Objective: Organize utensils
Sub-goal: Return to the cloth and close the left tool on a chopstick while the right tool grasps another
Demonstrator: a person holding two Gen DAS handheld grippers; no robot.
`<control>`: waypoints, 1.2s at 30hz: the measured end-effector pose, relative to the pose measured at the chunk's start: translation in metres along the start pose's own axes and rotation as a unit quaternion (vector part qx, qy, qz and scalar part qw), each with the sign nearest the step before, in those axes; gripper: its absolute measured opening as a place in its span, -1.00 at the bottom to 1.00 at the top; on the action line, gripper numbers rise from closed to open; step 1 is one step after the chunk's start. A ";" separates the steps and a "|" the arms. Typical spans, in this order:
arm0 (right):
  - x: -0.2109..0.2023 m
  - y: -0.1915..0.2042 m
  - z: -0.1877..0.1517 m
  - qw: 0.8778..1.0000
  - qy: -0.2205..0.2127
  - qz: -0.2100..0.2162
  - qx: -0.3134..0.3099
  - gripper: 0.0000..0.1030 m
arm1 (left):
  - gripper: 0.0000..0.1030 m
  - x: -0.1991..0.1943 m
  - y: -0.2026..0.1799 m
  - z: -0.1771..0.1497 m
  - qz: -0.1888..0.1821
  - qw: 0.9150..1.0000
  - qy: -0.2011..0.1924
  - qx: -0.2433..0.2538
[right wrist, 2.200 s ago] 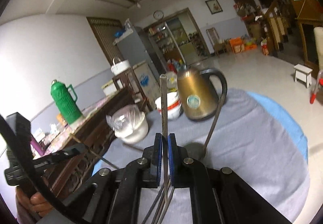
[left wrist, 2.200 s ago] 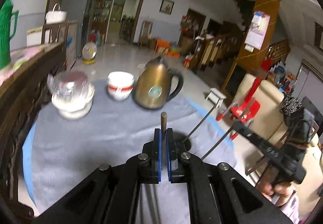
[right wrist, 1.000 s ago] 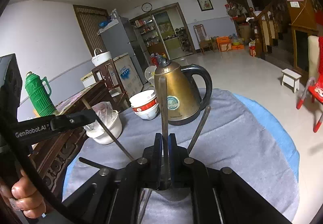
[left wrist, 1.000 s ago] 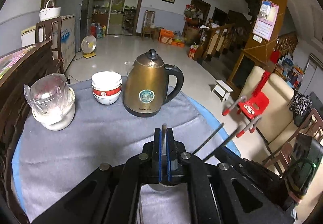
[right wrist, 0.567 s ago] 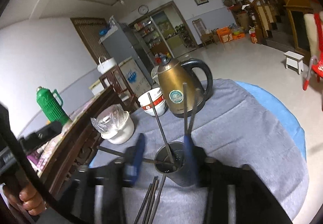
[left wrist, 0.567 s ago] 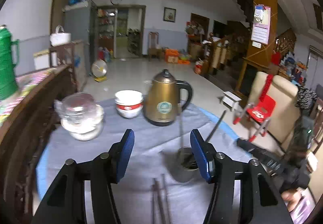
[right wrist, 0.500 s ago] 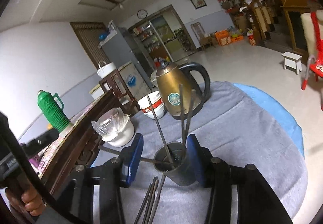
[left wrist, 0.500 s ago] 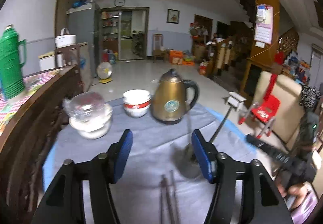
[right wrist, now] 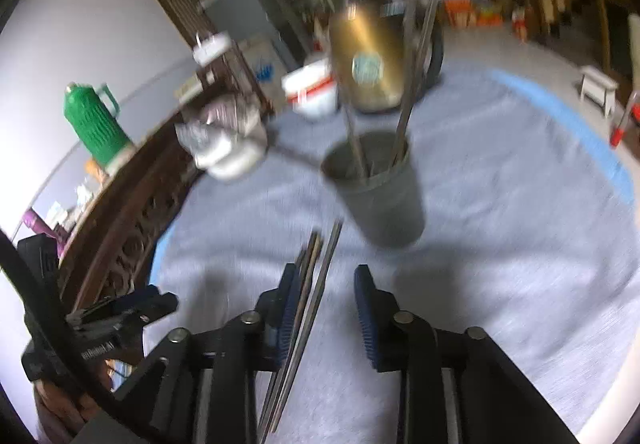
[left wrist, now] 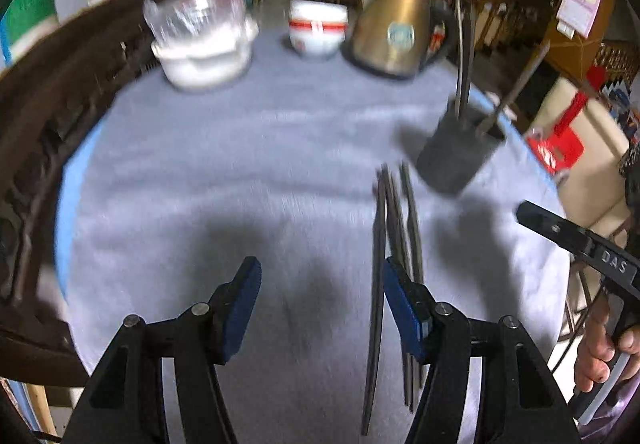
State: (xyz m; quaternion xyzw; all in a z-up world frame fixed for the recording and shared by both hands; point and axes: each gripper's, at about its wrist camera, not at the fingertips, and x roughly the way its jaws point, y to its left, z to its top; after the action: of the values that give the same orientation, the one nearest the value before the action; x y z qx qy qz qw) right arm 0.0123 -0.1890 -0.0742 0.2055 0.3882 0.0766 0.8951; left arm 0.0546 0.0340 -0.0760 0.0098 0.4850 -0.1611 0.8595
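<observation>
Your left gripper (left wrist: 320,308) stands wide and empty above the grey tablecloth (left wrist: 224,171), its right pad just beside the loose bundle of long dark metal chopsticks (left wrist: 394,244) lying flat in front of the dark cylindrical holder cup (left wrist: 456,159). Your right gripper (right wrist: 326,308) is narrowing, with nothing pressed between the pads; in its own view the same chopsticks (right wrist: 308,296) run along the inside of its left pad.

Pick one hand for the next stick. As I judge it, you do best to shift the left gripper sideways until a single chopstick sits between the pads, then come down and close near its middle so it lifts level. Keep the two grippers apart; they crowd the same bundle.

The chopsticks are thin, straight and lie almost parallel, touching one another, so separating one may take care. Several already stand leaning in the cup, which sits near the brass-coloured kettle (left wrist: 394,31).
</observation>
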 end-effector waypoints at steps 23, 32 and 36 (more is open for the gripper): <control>0.109 0.019 -0.027 0.993 0.113 -0.045 -0.011 -0.71 | -0.33 0.056 -0.015 -0.029 -0.055 0.995 0.084 -0.014; 0.104 0.020 -0.032 0.989 0.135 -0.038 -0.050 -0.78 | -0.47 0.063 -0.017 -0.024 -0.071 0.993 0.090 -0.038; 0.096 0.018 -0.037 0.984 0.152 -0.046 -0.079 -0.79 | -0.47 0.066 -0.016 -0.020 -0.068 0.992 0.092 -0.050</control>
State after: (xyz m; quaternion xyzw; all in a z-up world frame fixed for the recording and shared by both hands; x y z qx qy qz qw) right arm 0.0521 -0.1332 -0.1529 0.1017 0.5211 0.0959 0.8420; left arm 0.0648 0.0051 -0.1397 -0.0519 0.5687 -0.1934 0.7978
